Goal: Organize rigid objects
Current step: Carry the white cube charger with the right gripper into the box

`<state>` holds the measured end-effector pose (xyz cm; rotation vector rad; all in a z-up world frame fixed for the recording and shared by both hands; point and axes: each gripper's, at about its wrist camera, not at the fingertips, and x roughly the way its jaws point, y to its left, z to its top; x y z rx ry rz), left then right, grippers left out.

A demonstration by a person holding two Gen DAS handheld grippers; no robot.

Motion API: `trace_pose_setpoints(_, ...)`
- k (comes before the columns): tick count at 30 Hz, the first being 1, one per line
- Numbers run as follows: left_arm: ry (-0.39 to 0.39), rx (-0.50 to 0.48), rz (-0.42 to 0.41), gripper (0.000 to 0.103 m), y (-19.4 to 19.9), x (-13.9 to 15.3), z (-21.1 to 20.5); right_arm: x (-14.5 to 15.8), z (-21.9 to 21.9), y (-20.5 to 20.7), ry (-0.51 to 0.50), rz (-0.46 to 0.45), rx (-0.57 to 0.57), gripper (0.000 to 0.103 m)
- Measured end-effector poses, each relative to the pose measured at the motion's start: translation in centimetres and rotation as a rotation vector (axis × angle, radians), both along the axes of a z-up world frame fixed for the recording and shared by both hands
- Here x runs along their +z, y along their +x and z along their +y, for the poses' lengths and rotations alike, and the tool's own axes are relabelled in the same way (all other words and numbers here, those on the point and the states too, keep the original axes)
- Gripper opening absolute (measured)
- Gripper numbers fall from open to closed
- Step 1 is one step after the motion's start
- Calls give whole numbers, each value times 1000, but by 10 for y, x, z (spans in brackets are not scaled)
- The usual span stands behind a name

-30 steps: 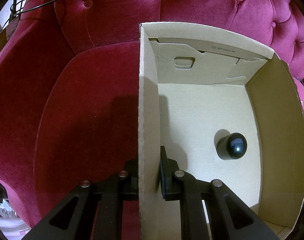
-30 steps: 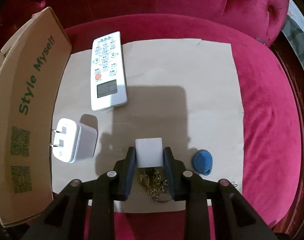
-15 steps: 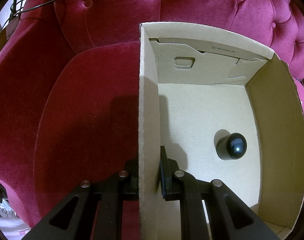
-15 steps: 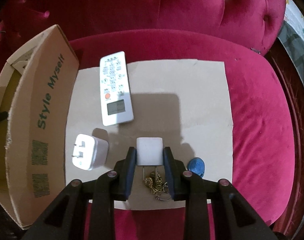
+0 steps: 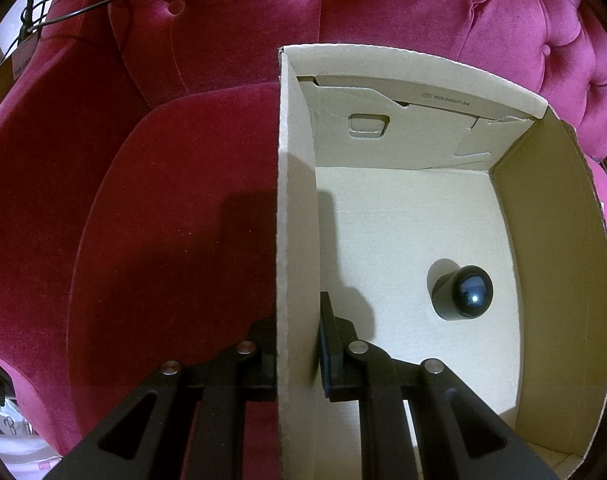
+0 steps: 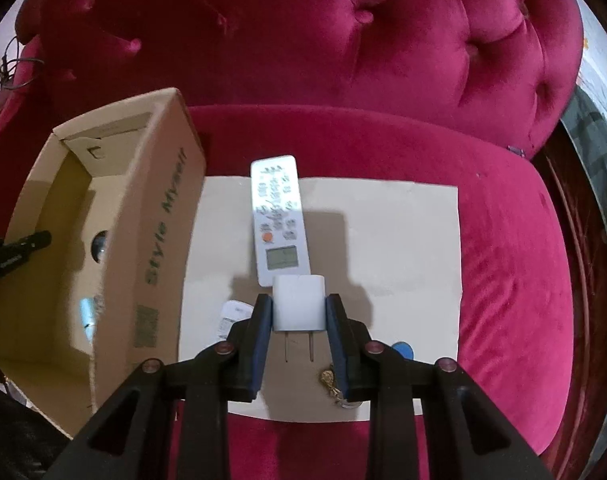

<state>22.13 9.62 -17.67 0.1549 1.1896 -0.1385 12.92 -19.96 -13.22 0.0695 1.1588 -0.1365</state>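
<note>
**Charger in my right grip, box wall in my left**

My right gripper (image 6: 298,312) is clamped on a white charger (image 6: 298,306), its blue pads pressing the two sides and the two metal prongs pointing back toward the camera. I hold it clear above the beige sheet (image 6: 403,248) that lies on the red sofa (image 6: 383,60). Below it on the sheet lie a white remote (image 6: 279,216), a second white plug (image 6: 231,314) half hidden behind my left finger, a blue tag (image 6: 402,350) and a gold keychain (image 6: 331,380). The box (image 6: 159,240) stands just left of the sheet, its outer wall printed in green.

My left gripper (image 5: 297,344) is clenched on the box's left wall (image 5: 297,240), one finger outside over the seat cushion, the other inside. In the box a black, dome-ended object (image 5: 463,292) lies on the floor, toward the right wall. From the right camera I also see something pale and bluish (image 6: 86,310) near the box's near end; it is too blurred for me to name
</note>
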Motion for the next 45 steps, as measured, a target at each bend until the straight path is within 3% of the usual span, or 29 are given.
trace_pose_setpoints(10,0,0,0,14,0,0,0,28,33,9,2,-40,77,29)
trace_pose_setpoints(24,0,0,1,14,0,0,-1,42,88,30,22,-64,194,29)
trace_pose_setpoints(33,0,1,1,14,1,0,0,24,133,41,46,-27,269,29)
trace_pose_setpoints(45,1,0,1,14,0,0,0,-17,159,49,54,57,260,29)
